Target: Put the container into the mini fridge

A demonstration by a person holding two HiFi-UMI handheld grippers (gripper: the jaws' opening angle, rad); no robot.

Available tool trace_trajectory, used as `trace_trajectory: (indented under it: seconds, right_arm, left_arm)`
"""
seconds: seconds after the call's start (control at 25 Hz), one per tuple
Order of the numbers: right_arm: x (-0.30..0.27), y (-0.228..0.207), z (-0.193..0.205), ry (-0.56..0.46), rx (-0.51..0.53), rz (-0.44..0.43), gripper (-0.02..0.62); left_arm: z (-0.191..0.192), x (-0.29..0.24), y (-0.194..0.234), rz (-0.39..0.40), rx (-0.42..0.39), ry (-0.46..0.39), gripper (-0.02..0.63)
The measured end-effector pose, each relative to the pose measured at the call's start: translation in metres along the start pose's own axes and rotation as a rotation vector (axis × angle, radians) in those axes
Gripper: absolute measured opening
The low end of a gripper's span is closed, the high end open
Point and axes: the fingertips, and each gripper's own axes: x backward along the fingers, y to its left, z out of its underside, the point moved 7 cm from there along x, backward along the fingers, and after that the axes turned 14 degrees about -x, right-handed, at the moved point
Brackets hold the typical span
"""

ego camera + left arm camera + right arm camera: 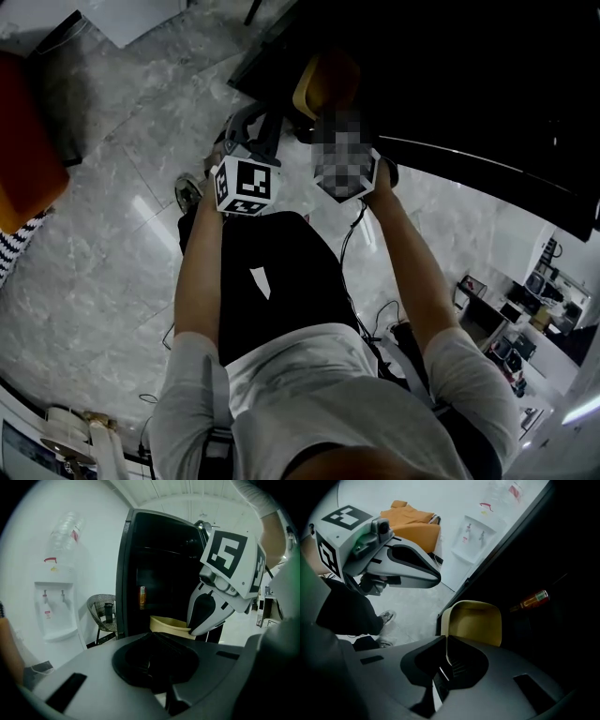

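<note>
A pale yellow container hangs in front of the open black mini fridge. My right gripper is shut on its thin near rim, pointing steeply down. From the left gripper view that gripper meets the container at its right edge. My left gripper has its jaws together with nothing between them and sits just left of the container, apart from it. The head view shows the container at the fridge's edge, beyond both hands.
An orange bottle lies on a shelf inside the fridge. A water dispenser and a wicker chair stand left of the fridge. Orange seating is at the far left. The person's shoe and cables are on the marble floor.
</note>
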Motion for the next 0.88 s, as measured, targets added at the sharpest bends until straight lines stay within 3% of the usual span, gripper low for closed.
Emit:
trace_trajectory:
  seconds: [0.36,0.56,0.88]
  right_arm:
    - [-0.051,-0.028,0.002,0.049,0.005,0.016,0.043]
    - [-0.07,-0.043,0.0,0.048,0.015,0.042,0.043]
    - [-0.097,-0.067,-0.005,0.053,0.021,0.094,0.043]
  left_arm:
    - [0.017,-0.024,0.004,0.015,-0.006,0.021,0.012]
    - [0.027,-0.036,0.01,0.014,0.042,0.038,0.012]
    - [0.027,-0.057,0.02,0.056,0.052,0.001,0.012]
